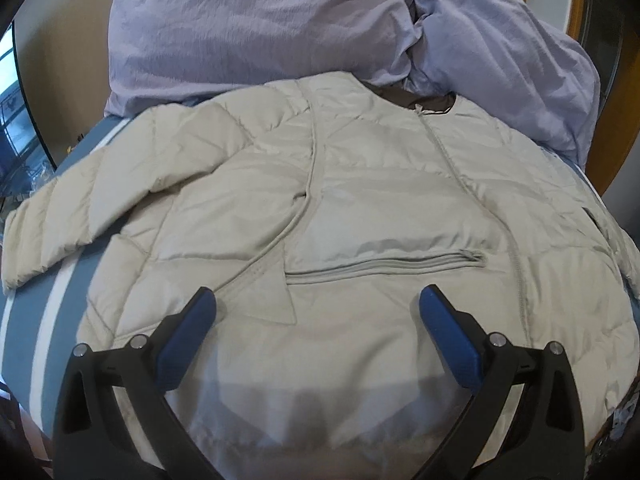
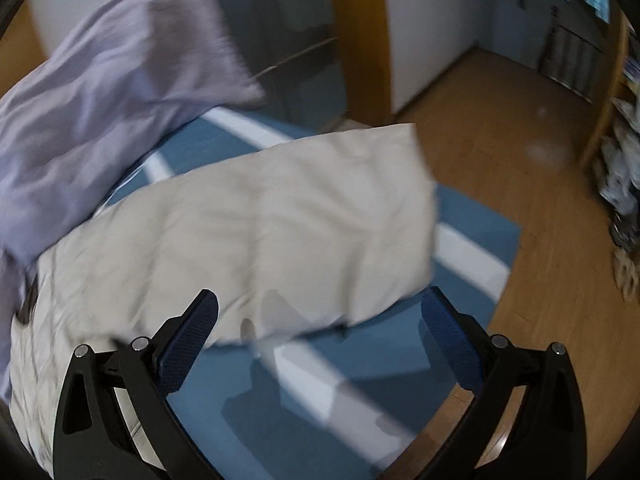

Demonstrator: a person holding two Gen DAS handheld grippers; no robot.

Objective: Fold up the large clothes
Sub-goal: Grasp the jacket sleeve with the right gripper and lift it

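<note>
Beige jacket (image 1: 360,208) flat (bed); both hand-held grippers agape.

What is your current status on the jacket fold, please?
Left gripper open, over the jacket. Right gripper open, over its sleeve. Jacket spread on the blue bedcover, unfolded. Lavender duvet bunched at the collar.

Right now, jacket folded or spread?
Partly folded. The beige jacket has one side flap laid over its front; both sleeves, one out to the left, still lie spread on the blue bedcover.
</note>
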